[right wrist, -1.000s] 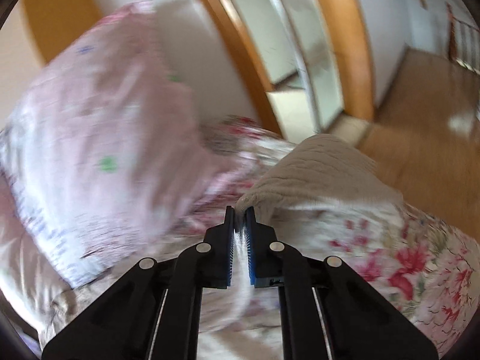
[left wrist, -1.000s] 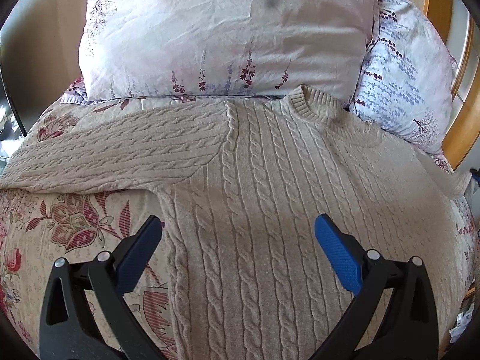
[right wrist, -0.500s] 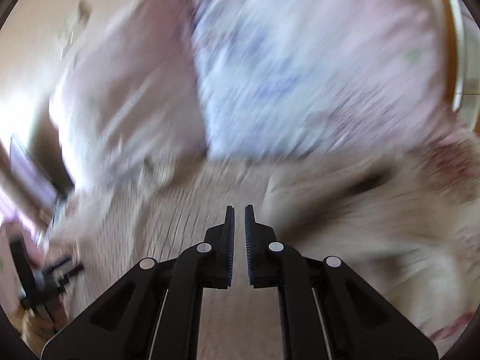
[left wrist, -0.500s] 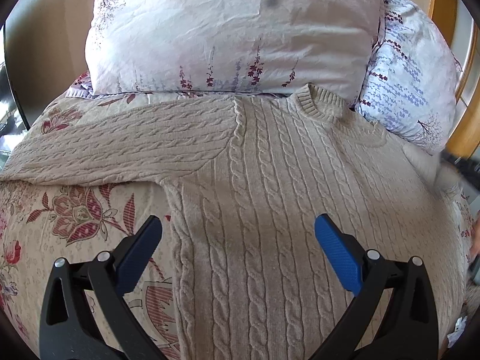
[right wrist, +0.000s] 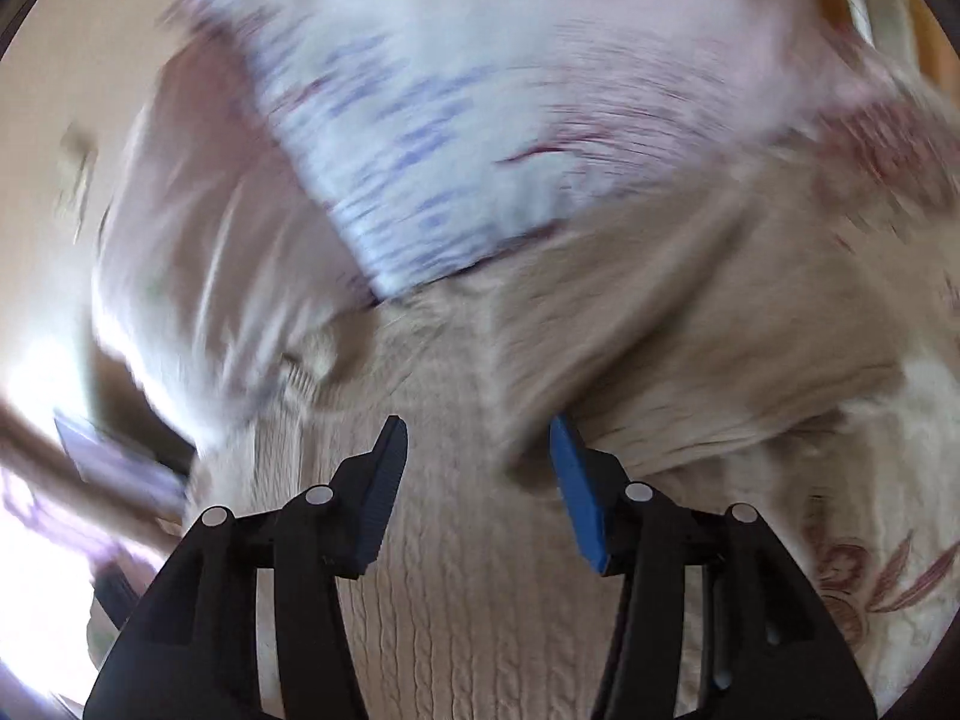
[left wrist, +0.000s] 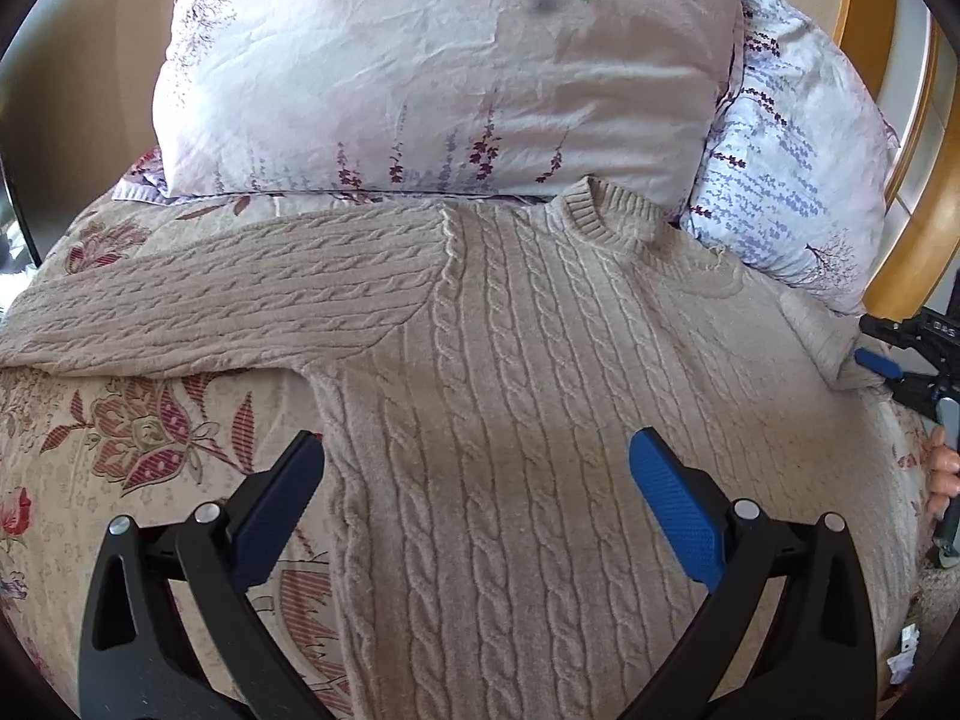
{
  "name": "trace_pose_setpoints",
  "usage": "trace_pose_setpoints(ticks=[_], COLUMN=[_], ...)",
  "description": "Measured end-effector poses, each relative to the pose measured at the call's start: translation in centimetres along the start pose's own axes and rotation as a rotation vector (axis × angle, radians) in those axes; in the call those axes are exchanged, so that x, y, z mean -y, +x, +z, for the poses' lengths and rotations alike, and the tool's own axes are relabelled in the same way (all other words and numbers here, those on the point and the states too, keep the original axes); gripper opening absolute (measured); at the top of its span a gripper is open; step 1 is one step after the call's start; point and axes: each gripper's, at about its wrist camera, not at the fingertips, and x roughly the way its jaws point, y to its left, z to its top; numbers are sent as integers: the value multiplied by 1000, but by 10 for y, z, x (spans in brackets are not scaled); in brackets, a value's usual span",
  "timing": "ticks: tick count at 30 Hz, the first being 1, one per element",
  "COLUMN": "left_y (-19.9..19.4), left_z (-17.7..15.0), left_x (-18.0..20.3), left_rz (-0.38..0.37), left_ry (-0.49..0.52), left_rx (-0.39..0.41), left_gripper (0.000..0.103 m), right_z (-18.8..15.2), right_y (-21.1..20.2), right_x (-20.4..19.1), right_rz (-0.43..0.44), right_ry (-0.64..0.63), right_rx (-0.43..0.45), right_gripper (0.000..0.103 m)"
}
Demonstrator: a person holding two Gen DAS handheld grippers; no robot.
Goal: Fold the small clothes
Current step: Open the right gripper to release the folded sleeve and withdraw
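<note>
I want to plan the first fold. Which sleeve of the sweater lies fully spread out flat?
The left sleeve: it stretches straight out across the floral bedspread. The other sleeve is bunched at the bed's edge, beside the right gripper.

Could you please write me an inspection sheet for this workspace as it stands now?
Surface: floral bedspread on a bed.
Job's things: beige cable-knit sweater lying flat, collar toward the pillows, one sleeve stretched sideways.
Clutter: nothing seen.
Grippers: left claw open above the sweater body; right claw open at the other sleeve, view blurred.
Cables: nothing seen.
Surroundings: two floral pillows, wooden frame.
</note>
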Motion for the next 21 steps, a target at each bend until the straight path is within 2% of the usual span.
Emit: trace_pose_setpoints(ticks=[2,5,8,9,10,12,14,16,18,19,21], left_y=[1,0,-5,-6,-8,-10,-12,-13,-10,-8,-1], left_z=[2,4,5,5,6,6,6,7,10,11,15], left_x=[1,3,3,2,0,-3,-9,-16,-20,-20,-18], left_rz=[-21,-49,-74,-84,-95,-109,-153,-227,-301,-327,-389], left_ry=[-10,-18,-15,-16,-25,-46,-88,-148,-206,-223,-273], left_rx=[-5,-7,-2,-3,5,18,30,50,50,45,30], left_gripper=[101,101,101,101,101,101,101,101,101,101,101], right_z=[11,26,41,45,49,50,44,36,17,10,-20], right_y=[5,8,13,14,17,21,18,15,15,17,38], right_x=[18,35,34,31,28,15,-8,-35,-77,-89,-128], right_rz=[9,-35,-113,-141,-179,-246,-232,-198,-137,-116,-48], right_ry=[89,156,140,124,100,23,-64,-150,-287,-326,-459], right_rx=[-10,47,120,130,140,165,193,212,212,201,104], right_gripper=[51,50,45,37,23,12,10,9,9,9,10])
